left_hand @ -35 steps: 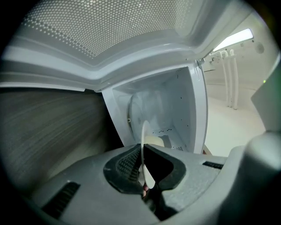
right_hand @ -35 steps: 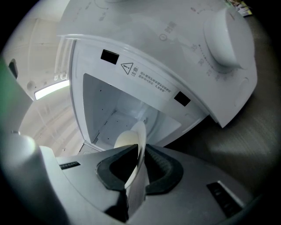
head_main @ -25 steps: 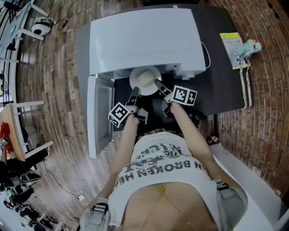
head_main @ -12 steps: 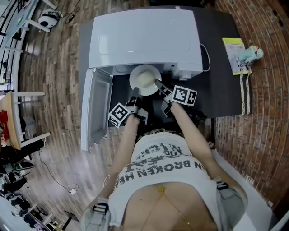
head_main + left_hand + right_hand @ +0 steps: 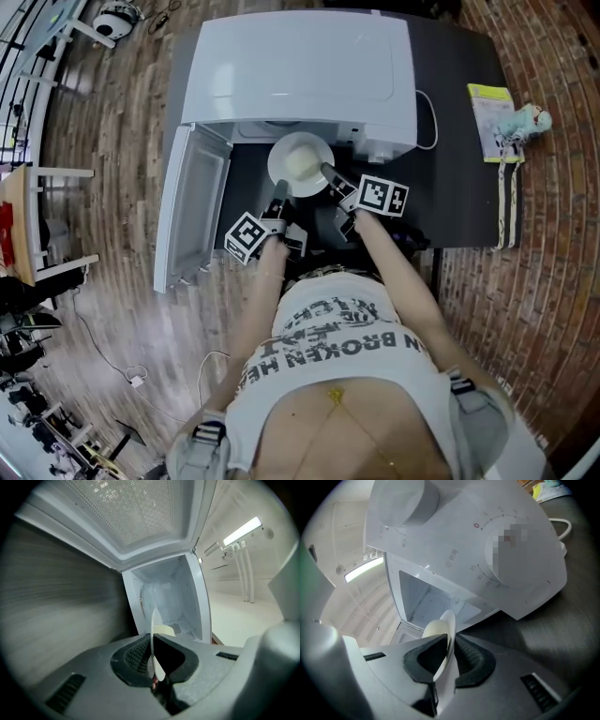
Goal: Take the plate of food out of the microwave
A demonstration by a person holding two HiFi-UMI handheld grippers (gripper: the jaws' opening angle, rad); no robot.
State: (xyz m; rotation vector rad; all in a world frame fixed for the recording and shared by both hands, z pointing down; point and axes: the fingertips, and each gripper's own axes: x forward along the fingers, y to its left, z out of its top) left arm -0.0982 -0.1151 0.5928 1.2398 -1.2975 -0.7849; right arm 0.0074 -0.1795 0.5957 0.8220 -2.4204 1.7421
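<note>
Plate of food (image 5: 298,167): white, pale heap at its centre, held at the open front of the microwave (image 5: 300,70), mostly clear of the cavity.
Left gripper (image 5: 279,189) and right gripper (image 5: 328,172) are each clamped on the rim edge away from the microwave. Microwave door (image 5: 192,206) is swung wide to the microwave's left.

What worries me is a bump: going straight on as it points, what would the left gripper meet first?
The left gripper clamps the plate by its rim; beyond that, its line likely runs into the open microwave and meets its back wall, though depth is unclear.
</note>
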